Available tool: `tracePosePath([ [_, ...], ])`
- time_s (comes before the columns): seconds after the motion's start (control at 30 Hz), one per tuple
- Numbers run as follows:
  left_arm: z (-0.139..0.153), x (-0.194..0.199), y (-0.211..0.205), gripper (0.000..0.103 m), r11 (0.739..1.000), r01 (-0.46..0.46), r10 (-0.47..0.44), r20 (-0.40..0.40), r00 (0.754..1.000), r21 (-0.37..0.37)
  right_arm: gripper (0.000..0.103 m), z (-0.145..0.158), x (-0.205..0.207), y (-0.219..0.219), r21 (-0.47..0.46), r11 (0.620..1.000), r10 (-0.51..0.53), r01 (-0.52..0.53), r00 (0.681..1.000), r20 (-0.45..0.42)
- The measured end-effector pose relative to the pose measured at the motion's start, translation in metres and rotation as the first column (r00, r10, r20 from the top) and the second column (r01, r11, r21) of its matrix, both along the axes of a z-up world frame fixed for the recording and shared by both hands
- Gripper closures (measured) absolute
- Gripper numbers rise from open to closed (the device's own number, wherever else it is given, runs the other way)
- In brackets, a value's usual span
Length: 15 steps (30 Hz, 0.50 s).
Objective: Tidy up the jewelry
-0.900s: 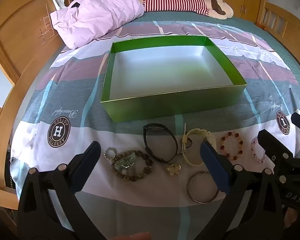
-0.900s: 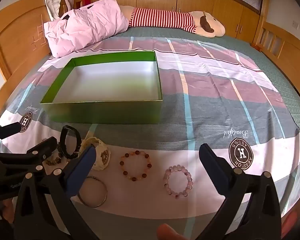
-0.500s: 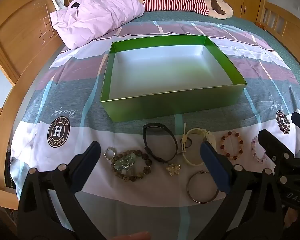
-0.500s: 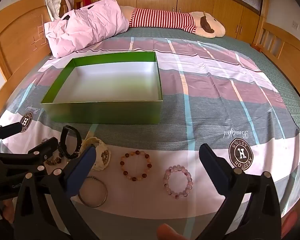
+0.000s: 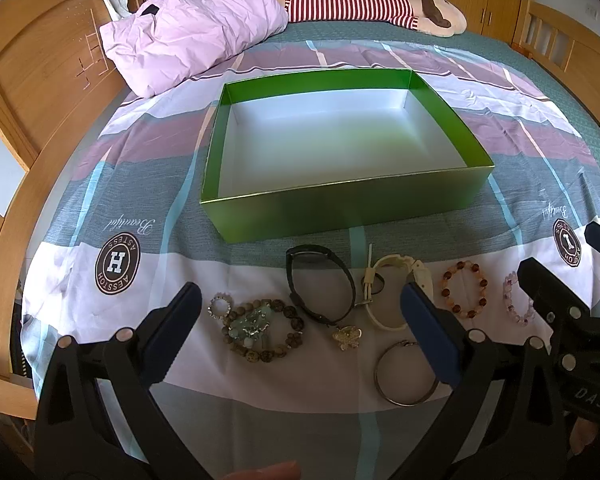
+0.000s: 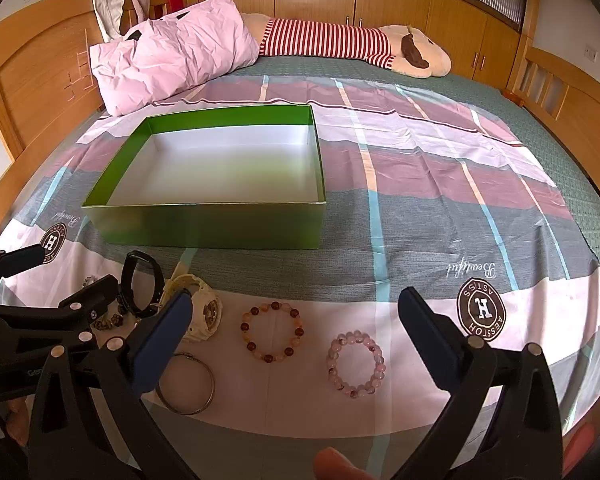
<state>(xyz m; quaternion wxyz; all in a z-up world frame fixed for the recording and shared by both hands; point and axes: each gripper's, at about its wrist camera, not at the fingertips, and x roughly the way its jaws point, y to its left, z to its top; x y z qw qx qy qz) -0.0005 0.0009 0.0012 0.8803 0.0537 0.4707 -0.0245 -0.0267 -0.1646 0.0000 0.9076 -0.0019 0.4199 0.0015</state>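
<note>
Bed [image 6: 440, 184] under patterned sheet: green box [image 5: 340, 204] beyond the jaws, jewelry row [image 5: 340, 312] between them and it.

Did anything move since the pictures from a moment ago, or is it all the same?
Nothing visibly changed. The left gripper and right gripper still hover open over the bed, holding nothing. The bracelets, like the pink bead bracelet, lie in place, and the green box is still empty.

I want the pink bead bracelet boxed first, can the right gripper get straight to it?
Probably yes: the right gripper is open, and the pink bead bracelet lies alone on the sheet ahead of its fingers.
</note>
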Motion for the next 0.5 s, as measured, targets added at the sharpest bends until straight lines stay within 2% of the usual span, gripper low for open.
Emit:
tracePosePath([
  [0.2, -0.0007, 0.0003, 0.0, 0.002, 1.0, -0.001, 0.001, -0.001, 1.0, 0.001, 0.001, -0.0075, -0.0023, 0.0013, -0.001, 1.0, 0.001, -0.001, 1.0, 0.002],
  [0.5, -0.0041, -0.0001, -0.0015, 0.002, 1.0, -0.001, 0.001, -0.003, 1.0, 0.004, 0.001, -0.0007, -0.0026, 0.0014, -0.012, 1.0, 0.002, -0.001, 1.0, 0.005],
])
